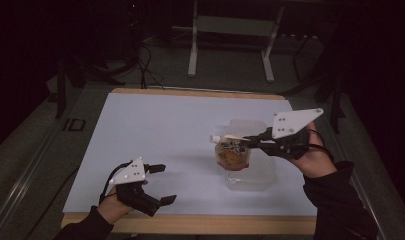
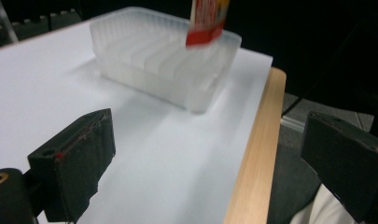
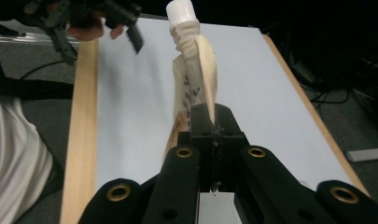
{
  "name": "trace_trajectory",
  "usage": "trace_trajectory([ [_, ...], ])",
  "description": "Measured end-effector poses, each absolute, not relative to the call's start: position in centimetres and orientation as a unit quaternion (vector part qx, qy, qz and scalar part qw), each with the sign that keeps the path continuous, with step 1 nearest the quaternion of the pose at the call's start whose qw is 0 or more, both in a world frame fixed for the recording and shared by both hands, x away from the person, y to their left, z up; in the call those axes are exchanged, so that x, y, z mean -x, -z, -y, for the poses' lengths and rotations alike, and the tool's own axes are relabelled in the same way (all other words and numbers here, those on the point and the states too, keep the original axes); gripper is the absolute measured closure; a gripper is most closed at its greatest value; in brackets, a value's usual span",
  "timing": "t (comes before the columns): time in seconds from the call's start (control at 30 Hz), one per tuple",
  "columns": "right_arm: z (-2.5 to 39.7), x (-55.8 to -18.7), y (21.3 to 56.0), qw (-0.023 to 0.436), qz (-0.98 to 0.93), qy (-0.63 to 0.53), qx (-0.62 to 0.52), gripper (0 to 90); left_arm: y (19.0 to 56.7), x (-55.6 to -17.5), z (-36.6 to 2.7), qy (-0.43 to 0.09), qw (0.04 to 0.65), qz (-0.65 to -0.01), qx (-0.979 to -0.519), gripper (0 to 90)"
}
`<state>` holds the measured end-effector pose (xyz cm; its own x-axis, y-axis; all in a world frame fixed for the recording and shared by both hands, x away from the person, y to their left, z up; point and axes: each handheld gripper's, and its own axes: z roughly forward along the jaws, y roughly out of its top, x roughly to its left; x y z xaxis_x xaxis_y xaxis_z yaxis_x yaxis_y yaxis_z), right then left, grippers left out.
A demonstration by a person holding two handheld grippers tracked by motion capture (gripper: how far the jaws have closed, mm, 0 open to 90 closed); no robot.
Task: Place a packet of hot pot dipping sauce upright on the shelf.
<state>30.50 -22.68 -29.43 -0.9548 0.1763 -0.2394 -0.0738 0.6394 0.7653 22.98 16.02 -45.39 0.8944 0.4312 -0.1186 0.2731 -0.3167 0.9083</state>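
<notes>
At right of centre in the high view, the right gripper (image 1: 250, 141) pinches one soft, glossy spouted pouch (image 1: 233, 154) (white screw cap, red bottom edge) above one ribbed, translucent plastic container (image 1: 255, 177) on the smooth white table sheet (image 1: 155, 135). Lower left, the left gripper (image 1: 162, 184) hovers, jaws apart, empty.

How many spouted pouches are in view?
1. The pouch hangs from the right gripper, clamped near its top, above the translucent container. Whether the container hides more cannot be told.
</notes>
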Motion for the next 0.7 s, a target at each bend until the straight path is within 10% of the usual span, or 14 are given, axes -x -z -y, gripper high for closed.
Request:
trace_trajectory([
  [0.7,26.8,-32.8,32.5,0.127,-0.904,-0.404,-0.059,89.2,49.1,-23.1,-18.2,-0.068,0.521,-0.288,-0.801,0.4],
])
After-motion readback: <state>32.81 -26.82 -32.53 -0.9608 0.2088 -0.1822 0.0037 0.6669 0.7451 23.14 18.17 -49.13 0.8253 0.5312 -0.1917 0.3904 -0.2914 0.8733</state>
